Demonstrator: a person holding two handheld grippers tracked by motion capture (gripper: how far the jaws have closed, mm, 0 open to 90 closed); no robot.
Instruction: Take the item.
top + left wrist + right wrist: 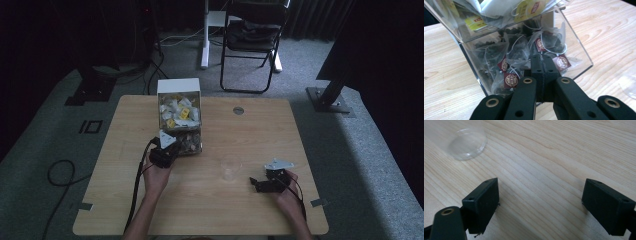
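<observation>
A: High view, left first: left gripper (167, 148) at the clear box (180, 117) on the bench (125, 200)?
B: Yes, clenched at its lower tray of tea bags (510, 80); whether it pinches one, can't tell.
A: Right?
B: Cup (230, 168) waits mid-bench, probably for a bag. Right gripper (255, 182) rests beside it, released.
</observation>
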